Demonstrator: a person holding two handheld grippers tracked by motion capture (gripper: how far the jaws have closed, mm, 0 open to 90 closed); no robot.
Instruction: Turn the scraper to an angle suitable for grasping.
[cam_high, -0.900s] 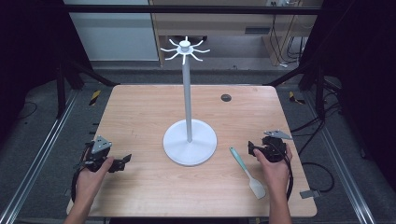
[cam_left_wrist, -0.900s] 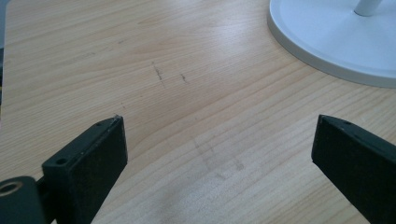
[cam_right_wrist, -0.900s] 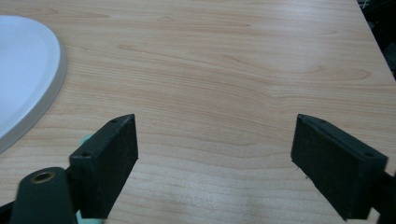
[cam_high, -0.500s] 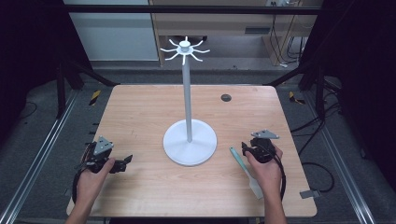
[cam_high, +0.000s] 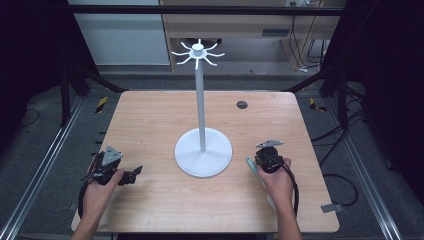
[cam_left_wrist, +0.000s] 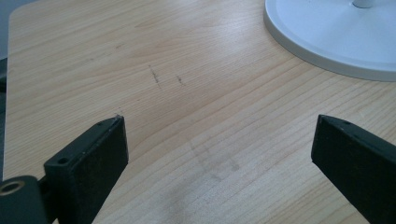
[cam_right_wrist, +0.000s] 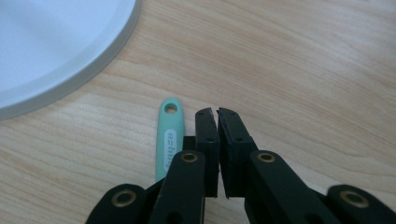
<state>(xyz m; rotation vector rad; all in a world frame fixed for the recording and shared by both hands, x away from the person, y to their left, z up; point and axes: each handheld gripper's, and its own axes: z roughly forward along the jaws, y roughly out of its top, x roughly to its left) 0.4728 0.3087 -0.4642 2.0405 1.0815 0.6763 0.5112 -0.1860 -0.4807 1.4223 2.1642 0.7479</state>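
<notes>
Work surface: a pale wooden table (cam_high: 150, 130) on a dark framed rig, with a white hook stand (cam_high: 201, 100) upright at its centre and a small dark disc (cam_high: 242, 104) near the far edge.

Task item: a mint-green utensil (cam_right_wrist: 169, 137), lying flat on the wood just right of the stand's round base. Its handle end, with a hanging hole, points toward the base.

Right gripper (cam_right_wrist: 217, 116): jaws closed together, nothing between them, tips just beside the handle on its outer side.

Left gripper (cam_left_wrist: 219, 154): jaws spread wide over bare wood, holding nothing, well apart from the utensil.

Handling, as judged: light, rigid plastic, probably smooth and apt to slide on the wood. Grip across the narrow handle, below the hole, leaving the hole free.

View differences: the right gripper view resolves the hole and the printed lettering. The high view gives the stand's full height and hooks, while the hand covers most of the utensil
</notes>
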